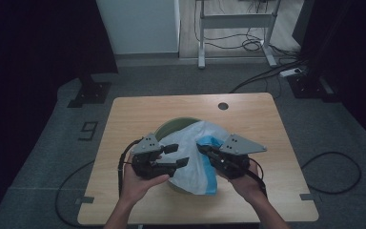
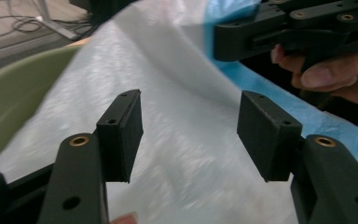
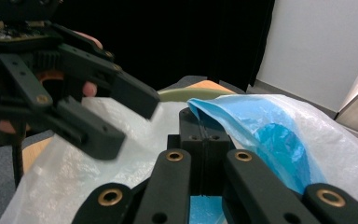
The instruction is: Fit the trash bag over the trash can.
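Over the wooden bench (image 1: 138, 200) in the high view, a white-and-blue plastic bag (image 1: 196, 162) drapes across a green bin (image 1: 171, 126), with the left gripper (image 1: 177, 155) and right gripper (image 1: 203, 148) at its two sides. Along the left gripper view, that gripper's jaws stand apart and hold nothing, the white bag (image 2: 177, 116) lying beyond them. Along the right gripper view, the jaws of the right gripper (image 3: 200, 122) are pressed together, pinching the bag's blue edge (image 3: 242, 116).
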Demonstrator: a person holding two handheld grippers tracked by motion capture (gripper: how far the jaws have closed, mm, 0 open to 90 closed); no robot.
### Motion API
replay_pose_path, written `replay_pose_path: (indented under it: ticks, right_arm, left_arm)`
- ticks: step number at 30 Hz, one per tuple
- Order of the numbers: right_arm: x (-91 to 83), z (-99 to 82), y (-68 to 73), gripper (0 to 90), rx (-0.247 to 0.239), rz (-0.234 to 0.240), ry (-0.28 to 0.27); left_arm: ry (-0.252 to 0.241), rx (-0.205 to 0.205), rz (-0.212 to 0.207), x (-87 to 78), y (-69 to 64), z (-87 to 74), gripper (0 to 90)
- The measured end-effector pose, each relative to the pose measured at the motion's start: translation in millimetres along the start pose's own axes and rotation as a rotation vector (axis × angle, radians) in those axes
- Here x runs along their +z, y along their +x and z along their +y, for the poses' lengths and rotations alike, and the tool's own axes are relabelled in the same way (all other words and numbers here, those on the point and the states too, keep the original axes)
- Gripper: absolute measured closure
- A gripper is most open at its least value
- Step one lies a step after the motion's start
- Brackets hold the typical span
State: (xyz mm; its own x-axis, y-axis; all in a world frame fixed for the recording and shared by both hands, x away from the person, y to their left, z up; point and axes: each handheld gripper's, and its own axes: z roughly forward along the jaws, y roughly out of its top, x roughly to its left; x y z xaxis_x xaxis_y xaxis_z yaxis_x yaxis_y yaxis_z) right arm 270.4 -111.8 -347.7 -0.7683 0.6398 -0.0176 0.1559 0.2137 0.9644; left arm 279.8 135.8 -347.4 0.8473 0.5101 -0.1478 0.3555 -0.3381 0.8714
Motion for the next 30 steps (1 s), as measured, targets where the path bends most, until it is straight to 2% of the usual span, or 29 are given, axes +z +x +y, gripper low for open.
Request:
replay_pose_path:
  ticks: [6,10,12,16,19,20,24,28,29,30]
  right_arm:
    - [4.1,4.7,6.1,89.4,-0.027,-0.016,0.007]
    - [5.0,5.0,7.5,89.4,-0.027,-0.018,0.001]
    - [5.2,5.5,8.4,89.4,-0.026,-0.016,-0.008]
    - [5.1,6.2,10.2,89.3,-0.024,-0.008,-0.014]
    - [3.6,6.8,10.0,89.3,-0.021,-0.004,-0.020]
    - [3.0,6.9,9.7,89.3,-0.017,-0.002,-0.021]
    - [0.9,6.5,8.3,89.3,-0.007,-0.008,-0.024]
    - [0.1,5.6,6.2,89.3,-0.005,-0.016,-0.024]
    - [0.2,5.5,6.1,89.3,-0.005,-0.019,-0.024]
    - [0.4,5.5,6.2,89.3,-0.006,-0.019,-0.024]
  left_arm:
    - [0.017,-0.002,-0.016,6.2,-7.3,2.8,42.1]
    - [0.025,-0.016,-0.029,12.6,-9.3,3.6,46.1]
    - [0.026,-0.015,-0.035,16.7,-10.0,3.6,51.9]
    - [0.009,-0.001,-0.065,19.4,-10.4,3.1,72.0]
    - [-0.004,-0.007,-0.087,19.5,-7.8,2.7,86.5]
    - [-0.010,-0.012,-0.092,19.9,-6.4,2.2,88.9]
    - [-0.022,-0.026,-0.096,20.5,-4.0,-0.7,90.0]
    - [-0.036,-0.022,-0.076,19.6,-6.1,-3.2,89.8]
    - [-0.038,-0.016,-0.059,19.1,-8.1,-3.4,84.5]
    - [-0.039,-0.019,-0.041,19.3,-10.3,-3.1,75.0]
